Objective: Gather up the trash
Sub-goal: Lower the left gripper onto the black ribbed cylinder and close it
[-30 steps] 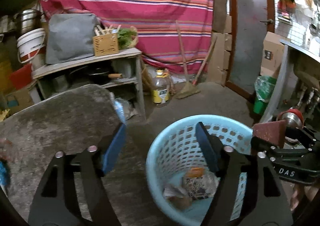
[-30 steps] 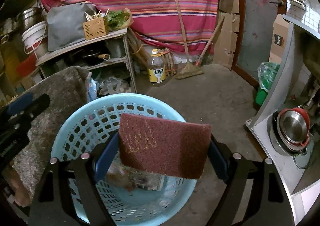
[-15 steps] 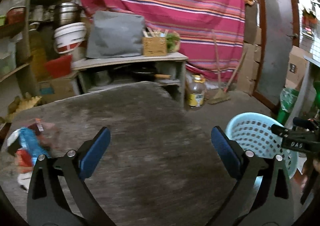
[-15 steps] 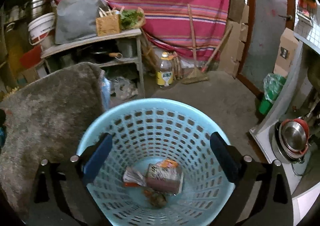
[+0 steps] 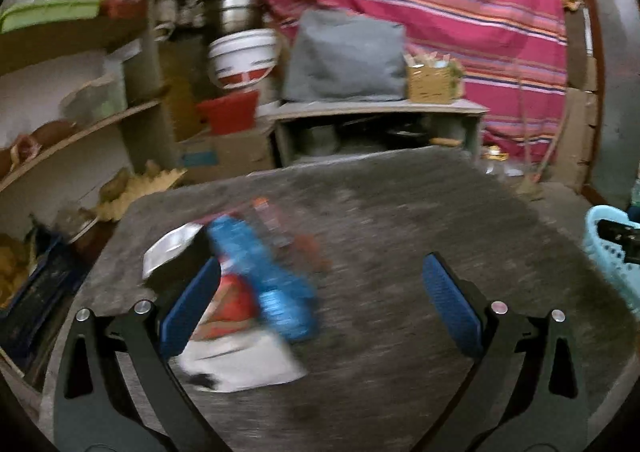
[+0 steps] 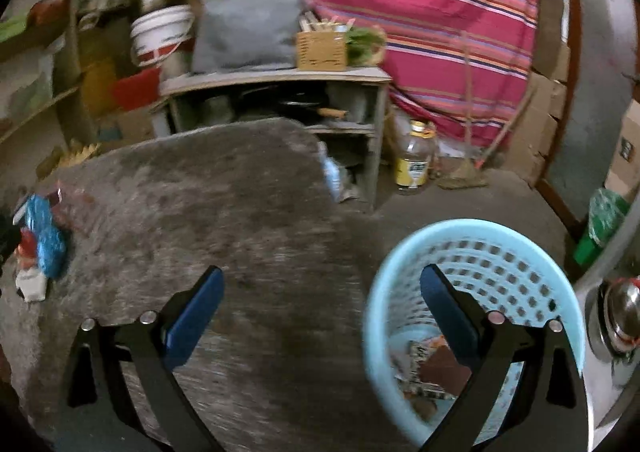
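Observation:
A pile of trash lies on the grey stone table (image 5: 400, 244): a blue wrapper (image 5: 264, 276), a red packet (image 5: 234, 306) and a white packet (image 5: 244, 362). My left gripper (image 5: 320, 304) is open and empty just above the pile, its left finger over the red packet. The pile also shows in the right wrist view (image 6: 42, 248) at the far left. My right gripper (image 6: 320, 312) is open and empty over the table edge. The light blue basket (image 6: 560, 292) on the floor holds a brown scouring pad (image 6: 442, 370) and wrappers.
A low shelf unit (image 6: 280, 76) with a grey bag and a wicker box stands behind the table. An oil bottle (image 6: 412, 160) and a broom stand by the striped curtain. Wooden shelves (image 5: 80, 124) are at the left. A metal pot (image 6: 620, 312) sits at the right.
My right gripper opened and dropped the brown scouring pad into the basket, then swung left toward the table. My left gripper swung left from the basket to over the trash pile.

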`<state>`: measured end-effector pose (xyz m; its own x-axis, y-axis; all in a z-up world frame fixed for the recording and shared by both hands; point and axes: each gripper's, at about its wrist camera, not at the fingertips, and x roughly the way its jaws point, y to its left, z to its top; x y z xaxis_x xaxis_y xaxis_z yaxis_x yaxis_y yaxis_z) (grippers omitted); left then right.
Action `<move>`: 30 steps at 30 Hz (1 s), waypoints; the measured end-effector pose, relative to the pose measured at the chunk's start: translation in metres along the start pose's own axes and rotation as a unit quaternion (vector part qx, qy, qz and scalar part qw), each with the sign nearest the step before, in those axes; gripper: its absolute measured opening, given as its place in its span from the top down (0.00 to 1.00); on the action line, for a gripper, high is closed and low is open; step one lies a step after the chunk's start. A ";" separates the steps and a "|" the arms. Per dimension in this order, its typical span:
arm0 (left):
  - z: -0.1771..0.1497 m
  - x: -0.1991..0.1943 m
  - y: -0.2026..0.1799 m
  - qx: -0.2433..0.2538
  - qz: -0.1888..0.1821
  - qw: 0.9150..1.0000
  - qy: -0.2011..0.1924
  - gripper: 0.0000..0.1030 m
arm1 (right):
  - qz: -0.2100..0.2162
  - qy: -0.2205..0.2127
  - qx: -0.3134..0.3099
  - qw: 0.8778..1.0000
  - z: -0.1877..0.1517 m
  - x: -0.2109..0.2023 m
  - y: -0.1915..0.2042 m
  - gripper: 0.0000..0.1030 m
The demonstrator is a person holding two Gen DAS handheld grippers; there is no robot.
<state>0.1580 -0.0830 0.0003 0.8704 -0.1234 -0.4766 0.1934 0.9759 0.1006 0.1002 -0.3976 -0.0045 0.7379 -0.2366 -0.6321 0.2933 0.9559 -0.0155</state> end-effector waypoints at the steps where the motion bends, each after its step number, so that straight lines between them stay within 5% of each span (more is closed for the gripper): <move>1: -0.003 0.004 0.014 -0.009 0.005 1.000 0.005 0.05 | 0.001 0.001 -0.003 1.000 0.000 0.002 0.005 0.06; 13: -0.003 0.029 0.130 -0.081 0.074 0.994 0.026 0.05 | 0.055 0.018 -0.035 0.998 0.009 0.030 0.095 0.06; 22: -0.001 0.095 0.146 -0.067 0.099 0.989 0.087 0.05 | 0.065 0.035 -0.062 0.995 0.007 0.049 0.135 0.06; 30: 0.003 0.109 0.184 -0.077 0.148 0.982 0.091 0.05 | 0.073 0.042 -0.051 0.995 0.011 0.061 0.141 0.06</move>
<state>0.2896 0.0825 -0.0306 0.7802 0.1903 -0.5960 -0.1392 0.9815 0.1311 0.1933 -0.2792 -0.0365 0.7140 -0.0818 -0.6954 0.1201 0.9927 0.0064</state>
